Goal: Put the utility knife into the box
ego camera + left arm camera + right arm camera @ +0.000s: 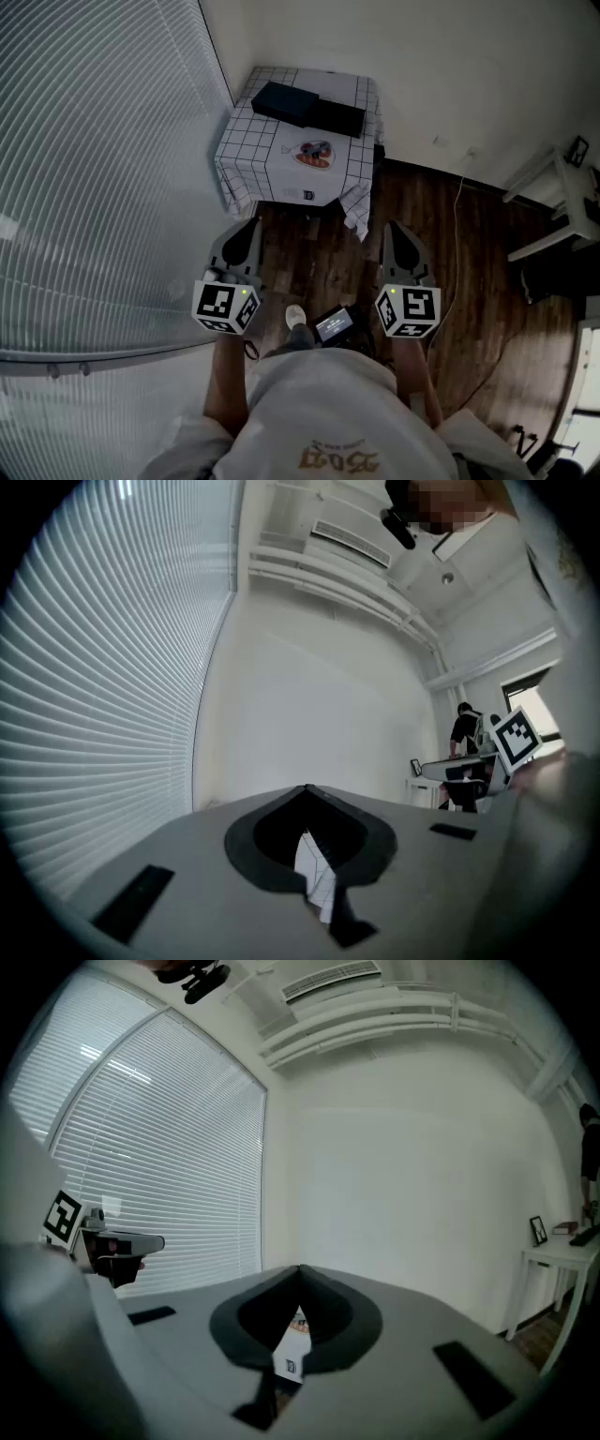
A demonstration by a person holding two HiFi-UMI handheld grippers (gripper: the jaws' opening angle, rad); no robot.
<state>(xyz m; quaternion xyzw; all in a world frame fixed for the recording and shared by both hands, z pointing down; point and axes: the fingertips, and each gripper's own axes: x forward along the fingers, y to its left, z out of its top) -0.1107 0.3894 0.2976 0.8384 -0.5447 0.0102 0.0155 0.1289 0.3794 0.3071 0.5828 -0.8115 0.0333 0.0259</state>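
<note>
A small table with a white checked cloth (253,141) stands in the corner ahead of me. On it lies a dark open box (286,101) with a second dark part (339,117) beside it. In front of them sits a small red and dark object (314,150), too small to make out. My left gripper (251,223) and right gripper (392,225) hang over the wooden floor, well short of the table, both shut and holding nothing. A strip of the checked cloth (314,874) shows past the left gripper (307,789); the cloth's front (292,1354) shows past the right gripper (300,1269).
Window blinds (94,169) run along the left. White furniture (562,206) stands at the right, and a cable (457,234) trails over the dark wooden floor (469,281). A small lit screen (334,323) hangs at the person's waist. The cloth's corner (356,220) droops toward the floor.
</note>
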